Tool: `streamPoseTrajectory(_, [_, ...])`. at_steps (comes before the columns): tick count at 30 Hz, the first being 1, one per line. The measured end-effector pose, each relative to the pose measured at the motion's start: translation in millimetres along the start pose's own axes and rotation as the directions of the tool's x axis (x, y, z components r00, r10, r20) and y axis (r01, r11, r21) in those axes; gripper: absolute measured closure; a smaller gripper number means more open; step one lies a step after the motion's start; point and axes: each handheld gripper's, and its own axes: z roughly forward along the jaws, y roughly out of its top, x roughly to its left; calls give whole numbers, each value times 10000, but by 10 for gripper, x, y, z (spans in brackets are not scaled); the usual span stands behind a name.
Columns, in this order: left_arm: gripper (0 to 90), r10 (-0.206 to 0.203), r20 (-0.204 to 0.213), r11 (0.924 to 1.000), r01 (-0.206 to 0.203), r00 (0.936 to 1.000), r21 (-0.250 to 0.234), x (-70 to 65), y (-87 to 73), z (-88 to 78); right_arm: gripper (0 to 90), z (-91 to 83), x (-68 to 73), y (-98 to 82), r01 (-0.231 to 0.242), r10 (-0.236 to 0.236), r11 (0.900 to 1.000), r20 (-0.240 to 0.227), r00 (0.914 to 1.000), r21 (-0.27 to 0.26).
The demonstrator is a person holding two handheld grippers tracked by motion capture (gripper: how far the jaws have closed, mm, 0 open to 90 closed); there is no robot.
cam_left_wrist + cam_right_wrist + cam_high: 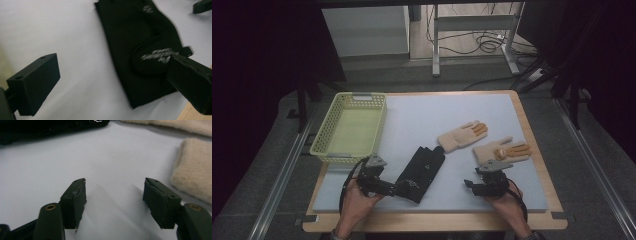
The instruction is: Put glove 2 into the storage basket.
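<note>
Table point(522, 131) with a pale grey mat, seen from above. Left gripper point(393, 188), jaws spread wide and holding nothing, rests at the near end of the black glove point(422, 172); in the left gripper view one jaw overlaps the glove's cuff. Right gripper point(473, 186), jaws parted and empty, sits just in front of the nearer beige glove point(502, 151). A second beige glove point(462, 135) lies beyond. An empty yellow basket point(327, 144) stands at far left.
</note>
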Motion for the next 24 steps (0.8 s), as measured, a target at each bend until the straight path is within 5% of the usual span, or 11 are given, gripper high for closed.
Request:
streamPoseTrajectory(9, [0, 292, 5, 9974, -292, 9996, 652, -233, 295, 351, 304, -18, -11, -18, 42, -43, 10000, 194, 9998, 49])
streamPoseTrajectory(19, [0, 277, 124, 9920, -290, 9995, 1227, -363, 360, 623, 302, -47, -59, -48, -93, 93, 10000, 206, 9997, 24])
streamPoseTrajectory(24, [0, 784, -240, 9831, -733, 9966, 1678, -474, 312, 736, 303, -49, -65, -50, -126, 126, 9999, 180, 9998, 14])
